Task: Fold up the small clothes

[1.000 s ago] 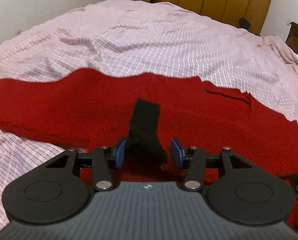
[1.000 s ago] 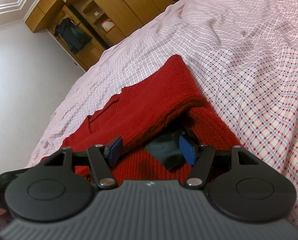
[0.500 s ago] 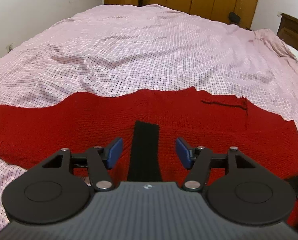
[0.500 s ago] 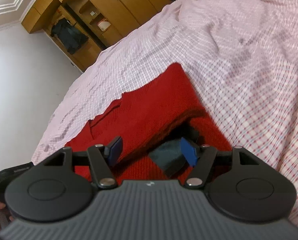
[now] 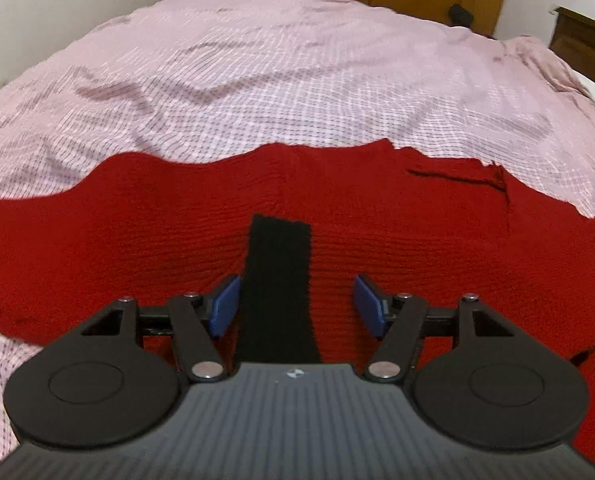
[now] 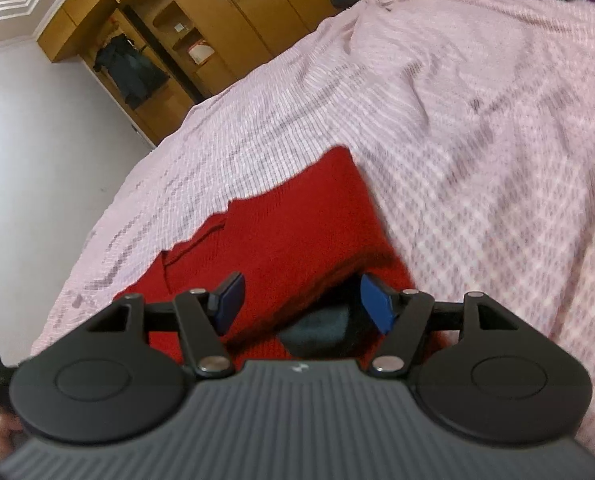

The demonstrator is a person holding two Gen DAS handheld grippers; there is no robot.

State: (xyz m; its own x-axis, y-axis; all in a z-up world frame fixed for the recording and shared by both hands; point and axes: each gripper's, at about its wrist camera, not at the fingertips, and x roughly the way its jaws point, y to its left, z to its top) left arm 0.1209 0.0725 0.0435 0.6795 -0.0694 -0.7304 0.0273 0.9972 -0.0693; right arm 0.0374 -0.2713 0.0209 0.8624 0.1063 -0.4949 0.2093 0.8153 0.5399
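Ahead of the left wrist camera, the left gripper (image 5: pixel 296 307) points level across the bed, its blue pads (image 5: pixel 225 307) spread wide apart with nothing clamped between them. A black sock (image 5: pixel 278 288) lies flat as a long strip on the red knitted cloth (image 5: pixel 137 220), running from under the gripper body toward the far side, closer to the left pad than the right and apparently not pinched. The red cloth spreads across the near part of the pink checked bedsheet (image 5: pixel 297 80).

From the right wrist camera, tilted so the bed slopes, the right gripper (image 6: pixel 301 306) also stands with jaws wide apart. A dark sock (image 6: pixel 321 330) lies bunched just inside the right pad, partly tucked beneath a fold of the red cloth (image 6: pixel 289 232); whether the pad touches it is unclear. A wooden wardrobe (image 6: pixel 217 20) stands far off.
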